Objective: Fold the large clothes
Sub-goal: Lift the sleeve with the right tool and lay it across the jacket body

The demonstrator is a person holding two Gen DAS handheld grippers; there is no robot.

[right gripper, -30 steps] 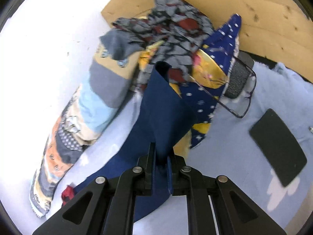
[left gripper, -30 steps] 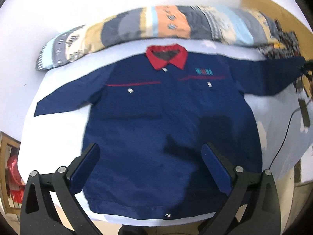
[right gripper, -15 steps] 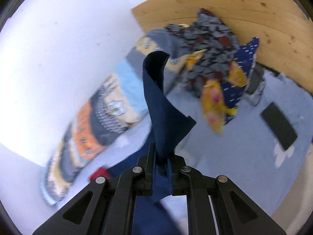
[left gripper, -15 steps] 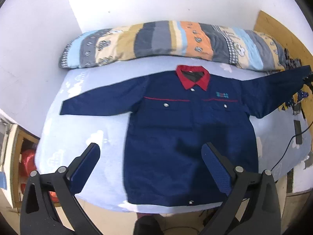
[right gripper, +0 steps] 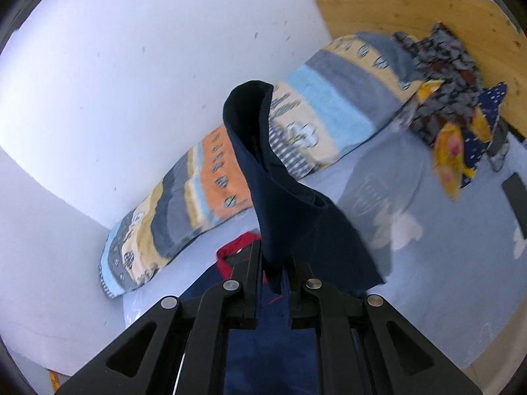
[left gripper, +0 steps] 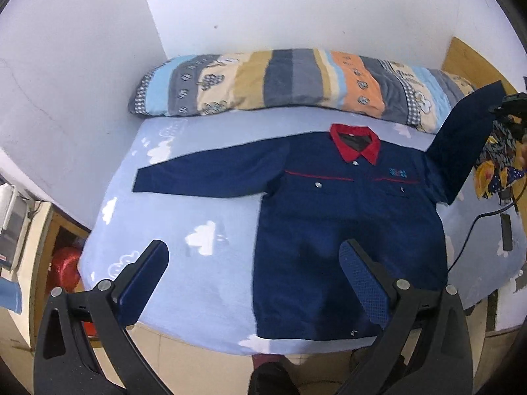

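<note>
A navy work jacket (left gripper: 346, 210) with a red collar (left gripper: 355, 143) lies front up on the light blue bed (left gripper: 184, 217). Its one sleeve (left gripper: 204, 174) lies flat, stretched to the left. Its other sleeve (left gripper: 467, 138) is lifted off the bed at the right. My right gripper (right gripper: 275, 256) is shut on that sleeve's cuff (right gripper: 263, 171), which stands up between the fingers; it also shows at the right edge of the left wrist view (left gripper: 509, 105). My left gripper (left gripper: 253, 273) is open and empty above the bed's front edge, left of the jacket's hem.
A striped rolled quilt (left gripper: 296, 82) lies along the white wall. A heap of patterned clothes (right gripper: 454, 105) sits by the wooden headboard (right gripper: 411, 10). A black phone (right gripper: 517, 197) and a cable (left gripper: 471, 230) lie on the bed's right side. A bedside cabinet (left gripper: 36, 247) stands at left.
My right gripper has lifted the sleeve cuff higher and swung it towards the jacket's body. My left gripper has pulled back and to the left; the jacket now sits further right in its view.
</note>
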